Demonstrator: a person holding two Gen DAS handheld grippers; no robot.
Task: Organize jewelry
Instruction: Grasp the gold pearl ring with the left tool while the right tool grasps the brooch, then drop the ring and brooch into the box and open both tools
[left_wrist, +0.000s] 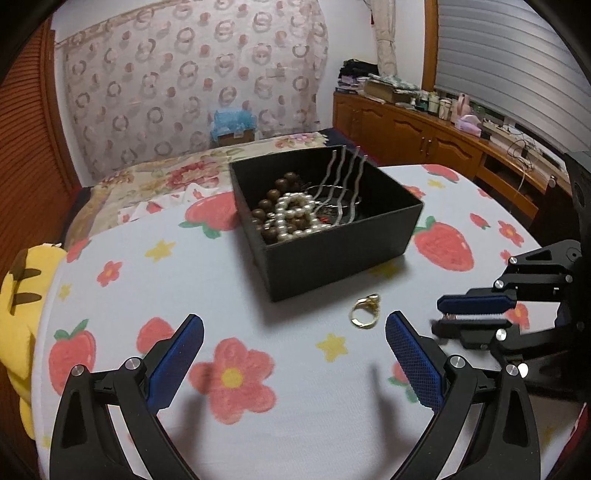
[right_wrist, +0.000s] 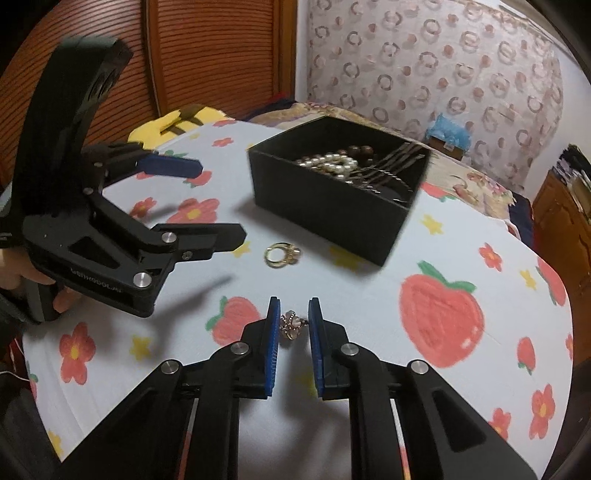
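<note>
A black open box (left_wrist: 332, 251) (right_wrist: 325, 206) stands on the table and holds a pearl string (left_wrist: 295, 216), brown wooden beads (left_wrist: 267, 206) and silver wavy hairpins (left_wrist: 343, 177). A gold ring (left_wrist: 365, 312) (right_wrist: 281, 254) lies on the cloth just in front of the box. My left gripper (left_wrist: 295, 332) (right_wrist: 221, 199) is open and empty, short of the ring. My right gripper (right_wrist: 293, 314) (left_wrist: 443, 314) has its jaws narrowly apart around a small rose-gold flower-shaped piece (right_wrist: 291, 325); the pads stand close beside it, contact unclear.
The round table has a white cloth with strawberries and flowers (left_wrist: 236, 376). A yellow plush toy (left_wrist: 18, 306) sits at its left edge. A bed (left_wrist: 155, 177) lies behind, and a wooden cabinet (left_wrist: 424, 133) with clutter stands at the right.
</note>
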